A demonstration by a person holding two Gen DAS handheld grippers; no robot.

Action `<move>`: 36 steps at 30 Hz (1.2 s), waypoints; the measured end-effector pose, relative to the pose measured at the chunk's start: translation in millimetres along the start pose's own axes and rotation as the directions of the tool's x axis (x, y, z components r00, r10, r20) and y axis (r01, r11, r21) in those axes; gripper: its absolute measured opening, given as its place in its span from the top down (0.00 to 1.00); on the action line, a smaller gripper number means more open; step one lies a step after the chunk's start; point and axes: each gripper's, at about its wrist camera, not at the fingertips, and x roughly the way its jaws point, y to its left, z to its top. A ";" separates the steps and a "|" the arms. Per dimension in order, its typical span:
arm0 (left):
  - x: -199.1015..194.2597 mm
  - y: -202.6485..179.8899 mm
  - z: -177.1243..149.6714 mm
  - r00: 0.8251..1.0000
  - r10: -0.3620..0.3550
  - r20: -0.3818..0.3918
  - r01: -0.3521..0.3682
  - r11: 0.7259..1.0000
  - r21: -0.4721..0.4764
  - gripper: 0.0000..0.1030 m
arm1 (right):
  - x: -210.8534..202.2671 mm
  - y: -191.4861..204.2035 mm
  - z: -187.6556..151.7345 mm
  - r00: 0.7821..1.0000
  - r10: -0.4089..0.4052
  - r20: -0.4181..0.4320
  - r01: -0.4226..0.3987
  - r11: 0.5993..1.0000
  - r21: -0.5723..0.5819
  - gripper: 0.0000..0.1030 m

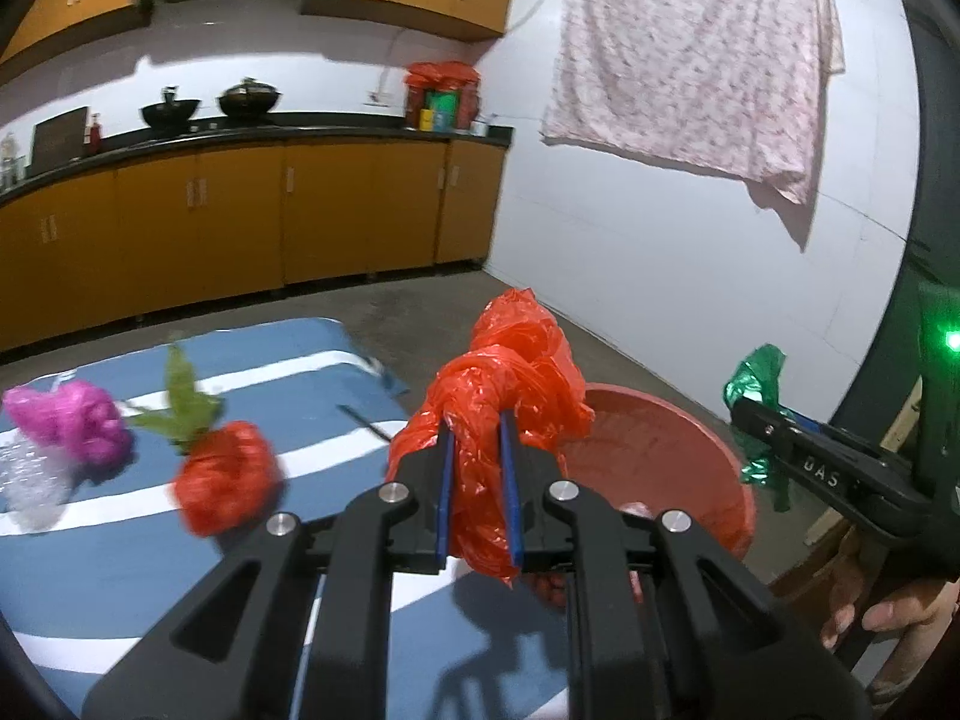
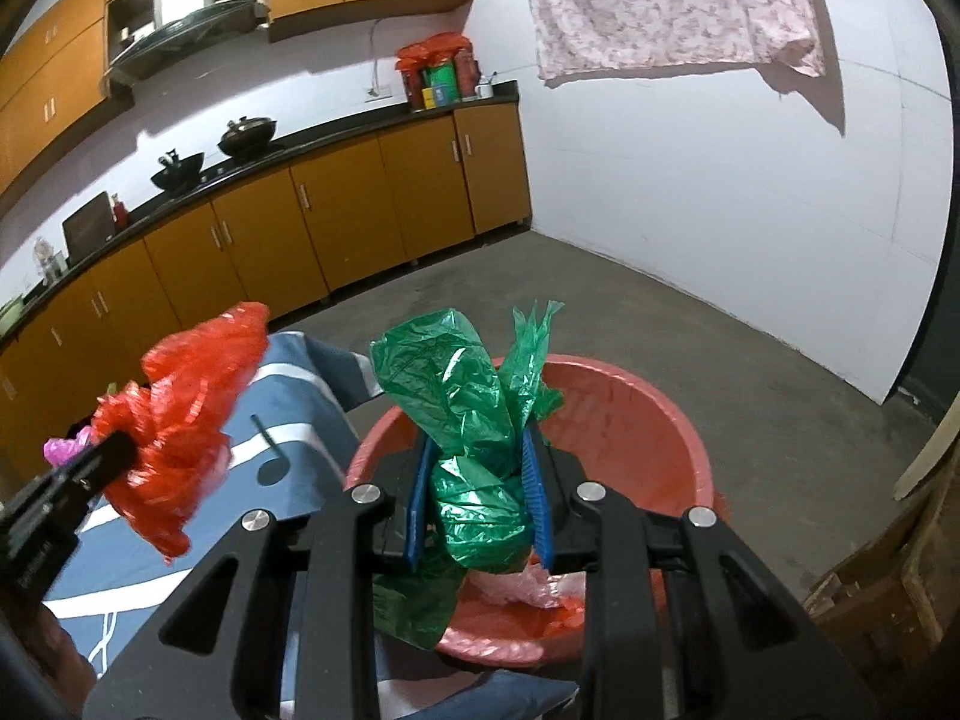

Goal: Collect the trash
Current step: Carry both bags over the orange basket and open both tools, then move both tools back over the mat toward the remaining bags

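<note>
My left gripper [image 1: 477, 420] is shut on a crumpled red plastic bag [image 1: 510, 372], held above the edge of the blue striped cloth [image 1: 288, 384], beside the red basin [image 1: 660, 450]. My right gripper [image 2: 477, 450] is shut on a crumpled green plastic bag [image 2: 468, 420], held over the red basin [image 2: 630, 408]. Each gripper shows in the other's view: the right gripper [image 1: 744, 408] with the green bag [image 1: 753, 384], the left gripper [image 2: 123, 447] with the red bag [image 2: 180, 408]. On the cloth lie a second red bag ball [image 1: 225, 477], a magenta bag [image 1: 72, 420], a green leaf [image 1: 180, 402] and clear plastic [image 1: 30, 480].
The basin holds pink and red plastic scraps [image 2: 540, 594]. Orange kitchen cabinets [image 1: 240, 210] with a dark counter run along the back. A floral cloth [image 1: 696, 54] hangs on the white wall. Wooden furniture [image 2: 888, 576] stands at the right. Bare concrete floor [image 2: 750, 372] lies beyond the basin.
</note>
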 end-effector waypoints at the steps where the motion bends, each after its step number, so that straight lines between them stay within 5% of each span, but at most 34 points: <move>1: 5.7 -5.3 -0.9 1.000 -0.011 -0.006 0.011 1.000 0.004 0.86 | 2.8 -5.4 1.2 1.000 -0.002 0.000 0.002 1.000 0.009 0.73; 23: 93.4 -65.7 -15.9 0.987 -0.111 -0.115 0.116 0.992 0.039 0.81 | 44.7 -42.6 9.9 1.000 0.009 -0.002 -0.009 0.993 0.114 0.71; 31: 98.3 -50.5 -22.0 0.988 -0.080 -0.135 0.082 0.997 0.008 0.46 | 40.1 -47.1 6.7 1.000 0.000 0.025 -0.003 0.992 0.130 0.29; 34: 89.7 -32.6 -22.1 0.990 -0.052 -0.128 0.051 0.999 -0.014 0.31 | 28.2 -45.8 2.4 0.996 -0.059 0.069 0.051 0.991 0.124 0.03; 36: 76.8 -20.4 -22.6 0.995 -0.013 -0.100 0.012 1.000 -0.015 0.15 | 17.9 -38.2 -3.4 0.984 -0.133 0.115 0.123 0.988 0.093 0.02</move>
